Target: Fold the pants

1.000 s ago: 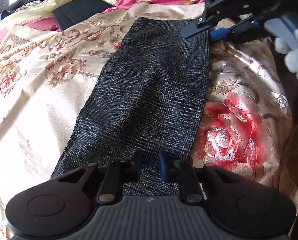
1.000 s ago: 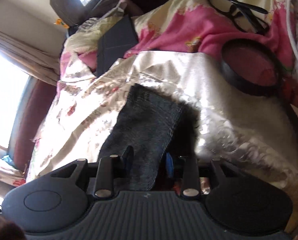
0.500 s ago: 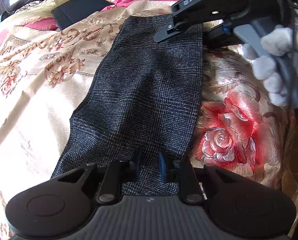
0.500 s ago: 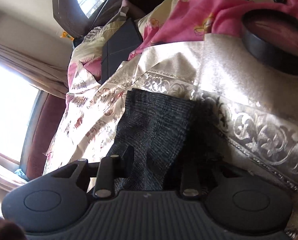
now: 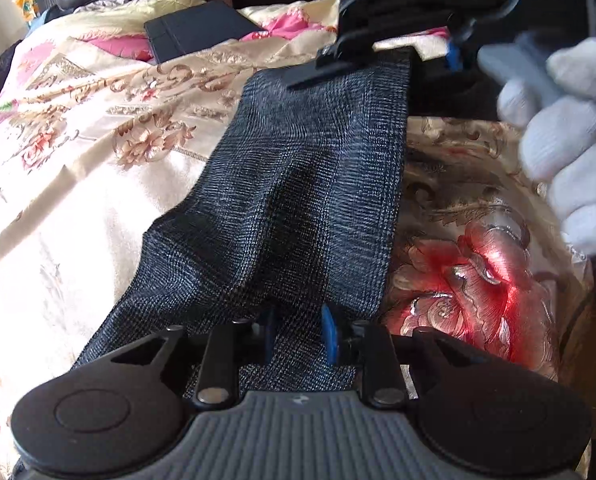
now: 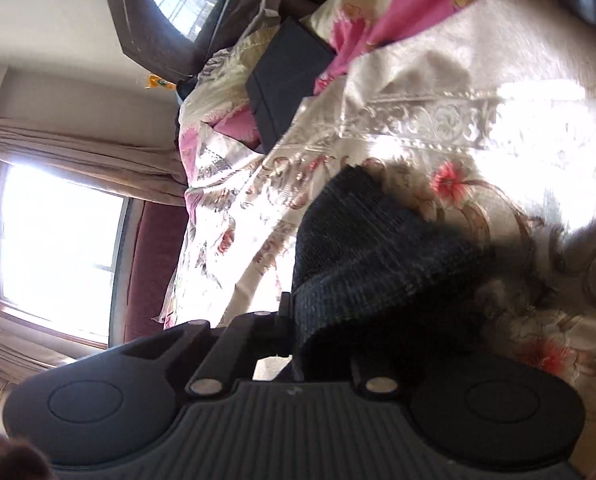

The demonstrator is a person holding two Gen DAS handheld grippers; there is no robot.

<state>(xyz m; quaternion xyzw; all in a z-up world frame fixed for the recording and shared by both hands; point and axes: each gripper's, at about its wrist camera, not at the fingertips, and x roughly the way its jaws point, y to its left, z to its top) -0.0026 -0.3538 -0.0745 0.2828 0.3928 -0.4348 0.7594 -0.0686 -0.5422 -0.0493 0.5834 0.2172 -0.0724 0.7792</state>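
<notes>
Right now the dark grey checked woven pants (image 5: 298, 184) lie as a long folded strip across the shiny cream floral bedspread (image 5: 78, 184), running from the bottom centre of the left wrist view up to its upper right. At the bottom centre, the left gripper (image 5: 298, 340) has the near end of the cloth bunched between its blue-padded fingers (image 5: 328, 340); its jaws have just been opening a little, yet the fabric still sits gripped between the pads. At the upper right, the right gripper (image 5: 361, 68), held by a white-gloved hand (image 5: 565, 152), has just been closing and is now clenched on the far end of the pants, which is raised off the bedspread so that folds sag along the strip. In the right wrist view the same cloth (image 6: 377, 264) bulges out of that gripper (image 6: 298, 336) at lower centre. A flat black rectangular case (image 5: 198, 30) rests on the bedding at the upper left.
</notes>
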